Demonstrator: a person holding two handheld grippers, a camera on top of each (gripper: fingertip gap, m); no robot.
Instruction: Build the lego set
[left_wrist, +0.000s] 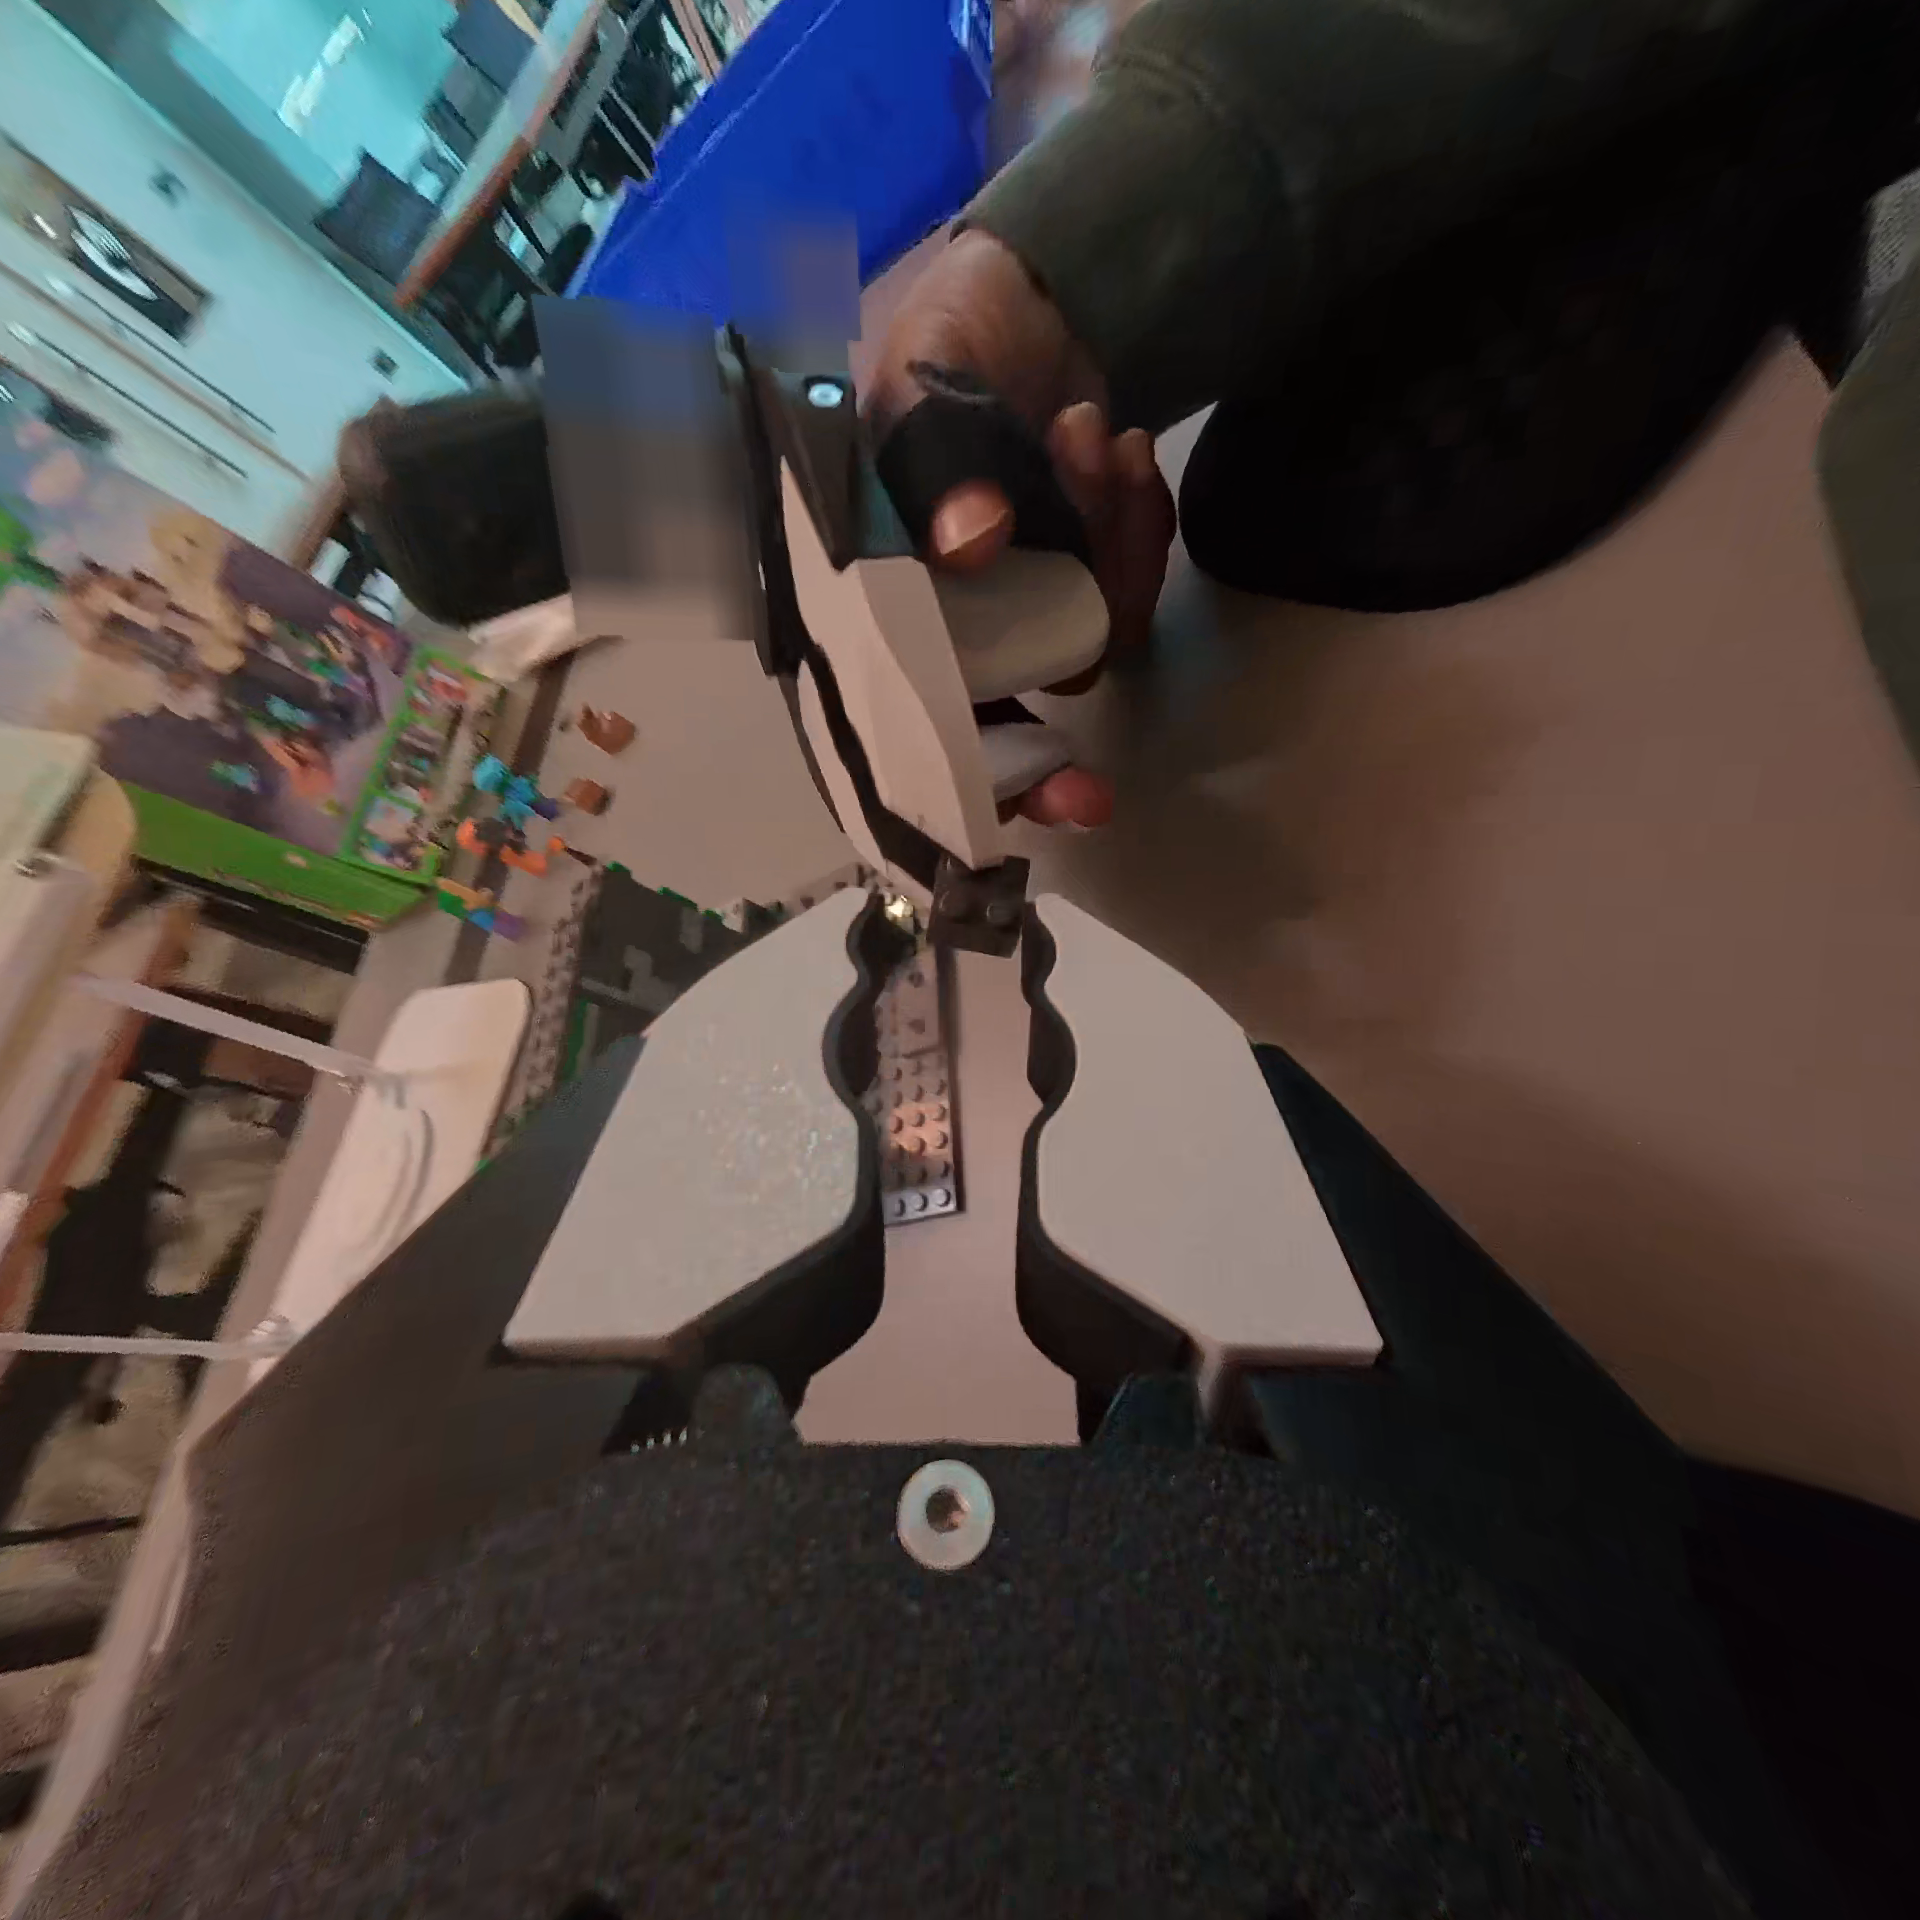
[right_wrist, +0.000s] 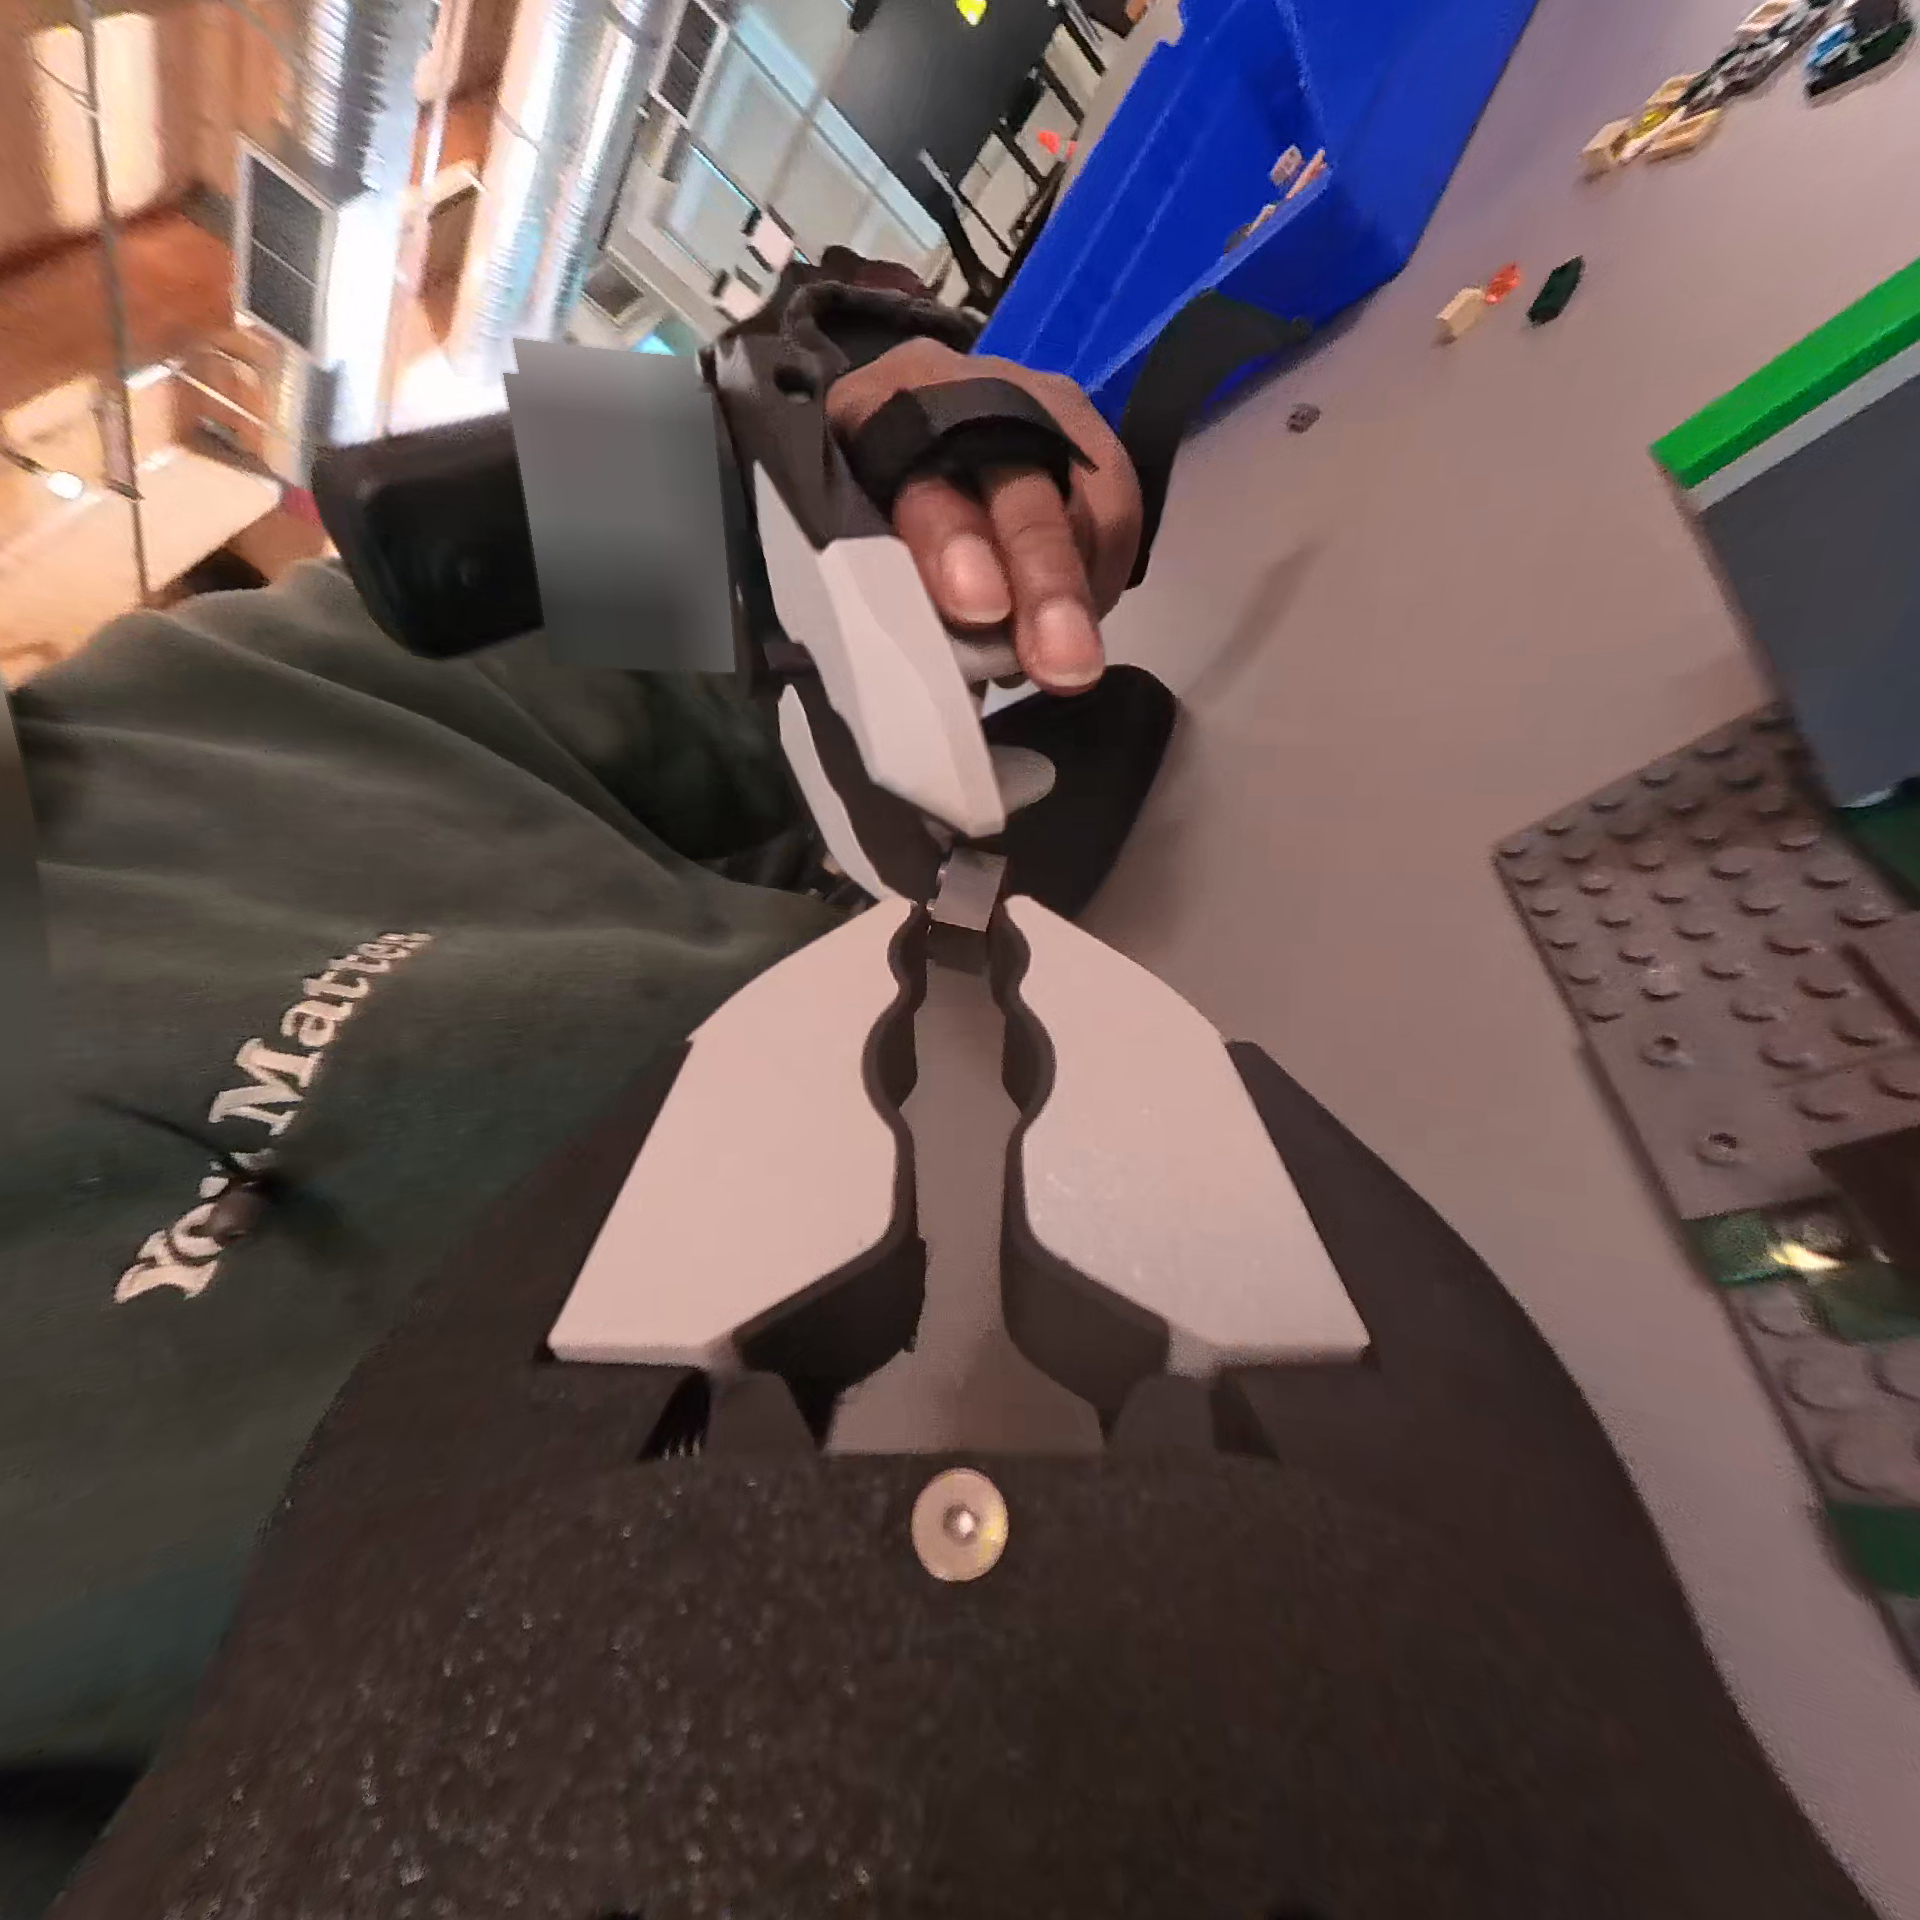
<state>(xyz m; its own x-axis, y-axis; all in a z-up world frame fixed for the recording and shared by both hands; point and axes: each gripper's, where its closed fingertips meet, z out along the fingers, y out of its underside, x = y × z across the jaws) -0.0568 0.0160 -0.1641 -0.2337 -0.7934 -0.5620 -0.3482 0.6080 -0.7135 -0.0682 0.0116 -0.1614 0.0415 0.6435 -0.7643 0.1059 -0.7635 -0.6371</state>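
A small dark grey brick (left_wrist: 977, 914) hangs in the air between the tips of both grippers. My right gripper (right_wrist: 961, 920) is shut on this brick (right_wrist: 961, 914). It reaches the brick from above in the left wrist view (left_wrist: 971, 868). My left gripper (left_wrist: 951, 909) has its jaws a little apart around the brick, with a narrow gap showing on the left side. Its tip meets the top of the brick in the right wrist view (right_wrist: 971, 842). A long dark grey plate (left_wrist: 920, 1122) lies on the table below.
A dark grey baseplate (right_wrist: 1714, 935) with green plates (right_wrist: 1818, 1299) lies to the right, beside a green-edged box (right_wrist: 1818, 468). A blue bin (right_wrist: 1247, 208) and loose bricks (right_wrist: 1465, 312) lie farther off. Small figures (left_wrist: 499, 821), brown bricks (left_wrist: 603, 727) and the set's box (left_wrist: 260, 727) are at left. Less than 4 cm separates the two grippers' tips.
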